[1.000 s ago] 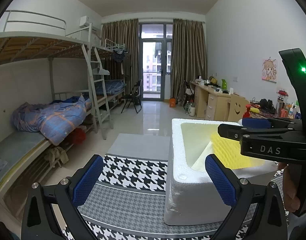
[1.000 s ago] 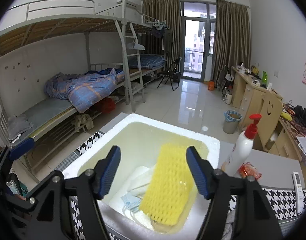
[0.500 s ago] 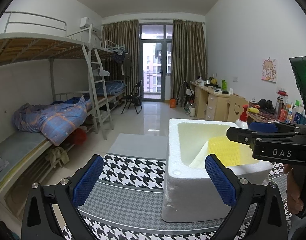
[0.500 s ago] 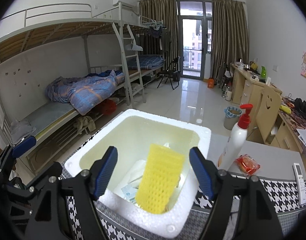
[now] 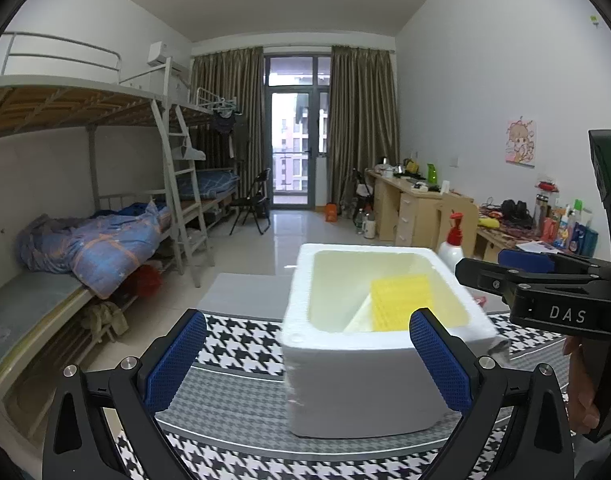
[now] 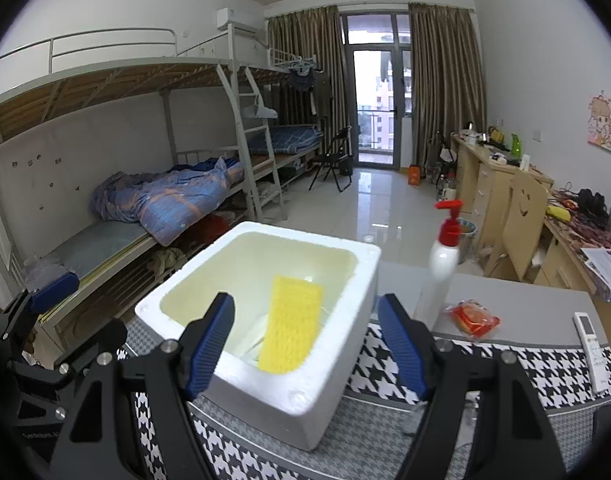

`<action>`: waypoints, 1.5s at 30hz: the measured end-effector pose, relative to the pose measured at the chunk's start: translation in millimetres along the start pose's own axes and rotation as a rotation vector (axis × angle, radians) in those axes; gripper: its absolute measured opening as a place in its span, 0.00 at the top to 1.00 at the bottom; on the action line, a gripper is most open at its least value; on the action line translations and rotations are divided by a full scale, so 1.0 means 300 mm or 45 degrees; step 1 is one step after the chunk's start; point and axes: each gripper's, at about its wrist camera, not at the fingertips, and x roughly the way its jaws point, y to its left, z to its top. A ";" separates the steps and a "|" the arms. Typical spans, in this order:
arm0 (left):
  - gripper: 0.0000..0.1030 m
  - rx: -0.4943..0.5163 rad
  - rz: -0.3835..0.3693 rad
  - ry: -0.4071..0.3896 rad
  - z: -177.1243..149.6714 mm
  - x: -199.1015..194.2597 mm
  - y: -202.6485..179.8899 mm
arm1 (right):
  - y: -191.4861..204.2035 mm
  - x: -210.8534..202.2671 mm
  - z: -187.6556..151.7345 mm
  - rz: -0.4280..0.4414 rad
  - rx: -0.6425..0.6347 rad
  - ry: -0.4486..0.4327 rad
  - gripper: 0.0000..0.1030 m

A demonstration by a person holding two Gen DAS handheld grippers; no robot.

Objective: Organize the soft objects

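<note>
Yellow foam netting (image 6: 292,322) stands tilted inside the white foam box (image 6: 329,384), leaning against the box wall nearest the right gripper (image 6: 307,344), with its upper end reaching rim height. Pale sheet material lies under it on the box floor; what that material is cannot be told.

Right gripper — jaws spread wide, blue pads (image 6: 209,344) holding nothing. The netting sits ahead of the jaws, between the two pads in line of sight and lower than the fingertips, not touching either pad. The box's near corner lies directly beneath the gap between the jaws.

Left gripper (image 5: 307,360) — jaws likewise spread wide, nothing between them. The foam box (image 5: 345,384) lies ahead of the jaws and toward the right pad (image 5: 439,364); that pad overlaps the box's front wall in view. The netting (image 5: 401,300) shows above the box rim, just beyond the right pad's tip. The right gripper's body (image 5: 545,284) appears to the right of the left jaws, beside the box.

Beyond the right jaw of the right gripper, a white pump bottle (image 6: 441,268) with a red head stands beside the box; further right lie a red packet (image 6: 473,318) and a remote control (image 6: 593,348). The box rests on a houndstooth cloth (image 6: 553,364).
</note>
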 end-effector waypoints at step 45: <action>0.01 0.125 -0.232 0.000 -0.030 -0.028 -0.323 | -0.274 -0.210 -0.169 -0.163 0.141 -0.110 0.10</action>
